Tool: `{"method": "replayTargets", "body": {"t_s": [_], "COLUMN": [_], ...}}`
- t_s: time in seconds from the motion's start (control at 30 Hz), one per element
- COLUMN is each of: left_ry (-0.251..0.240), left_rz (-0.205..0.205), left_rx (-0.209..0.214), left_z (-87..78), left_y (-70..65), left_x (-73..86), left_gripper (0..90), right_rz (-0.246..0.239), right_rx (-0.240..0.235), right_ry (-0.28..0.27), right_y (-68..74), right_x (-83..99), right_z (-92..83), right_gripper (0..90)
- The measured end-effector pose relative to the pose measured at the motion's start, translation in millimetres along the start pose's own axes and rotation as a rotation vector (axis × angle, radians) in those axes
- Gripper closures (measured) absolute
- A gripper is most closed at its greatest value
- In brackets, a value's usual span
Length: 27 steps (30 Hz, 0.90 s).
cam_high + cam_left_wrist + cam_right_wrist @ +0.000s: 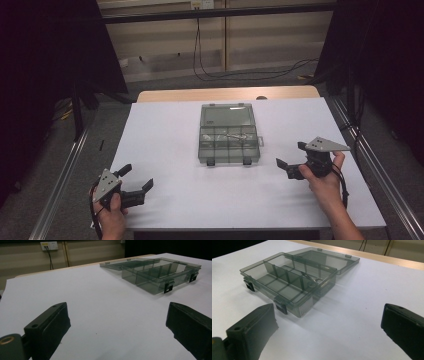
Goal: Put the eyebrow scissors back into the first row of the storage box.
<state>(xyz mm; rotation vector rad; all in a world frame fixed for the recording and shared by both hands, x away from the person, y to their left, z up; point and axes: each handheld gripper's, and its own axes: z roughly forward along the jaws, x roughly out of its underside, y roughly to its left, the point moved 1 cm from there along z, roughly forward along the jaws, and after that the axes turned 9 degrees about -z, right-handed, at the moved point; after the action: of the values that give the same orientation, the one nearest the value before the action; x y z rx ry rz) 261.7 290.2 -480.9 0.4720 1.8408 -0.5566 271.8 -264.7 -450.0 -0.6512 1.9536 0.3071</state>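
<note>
High view: smoky clear compartment box sits mid-table on the white sheet, lid swung flat open on the far side, two black latches on the near edge facing me. A small metal part lies in one of the far-row compartments, toward the box's right.

My left gripper is at the near left corner of the sheet, well apart from the box, jaws spread wide, nothing between them. My right gripper is to the right of the box, near it but not touching, jaws likewise wide and empty.

Left gripper view: box ahead and right, bare sheet between my jaws. Right gripper view: box ahead and left, metal part lying against a divider; exact shape unclear.
</note>
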Motion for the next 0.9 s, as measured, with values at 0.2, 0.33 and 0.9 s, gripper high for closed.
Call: {"method": "replayTargets", "body": {"t_s": [0.2,0.33,0.9], "left_ry": [0.000,0.001,0.004], "left_rz": [-0.006,-0.007,0.001], "left_rx": [-0.004,-0.006,-0.003], "left_z": [0.3,0.3,0.0], "left_y": [-0.6,-0.5,-0.3], "left_x": [0.3,0.3,-0.2], "left_gripper": [4.7,4.7,4.7], "right_rz": [0.018,0.035,0.097], "right_rx": [0.021,0.038,0.102], "right_ry": [-0.005,-0.001,-0.032], "right_y": [-7.0,-12.9,-35.4], "right_x": [13.1,22.9,49.5], "right_z": [-11.5,-17.9,-51.1], "right_gripper": [0.0,0.0,0.0]}}
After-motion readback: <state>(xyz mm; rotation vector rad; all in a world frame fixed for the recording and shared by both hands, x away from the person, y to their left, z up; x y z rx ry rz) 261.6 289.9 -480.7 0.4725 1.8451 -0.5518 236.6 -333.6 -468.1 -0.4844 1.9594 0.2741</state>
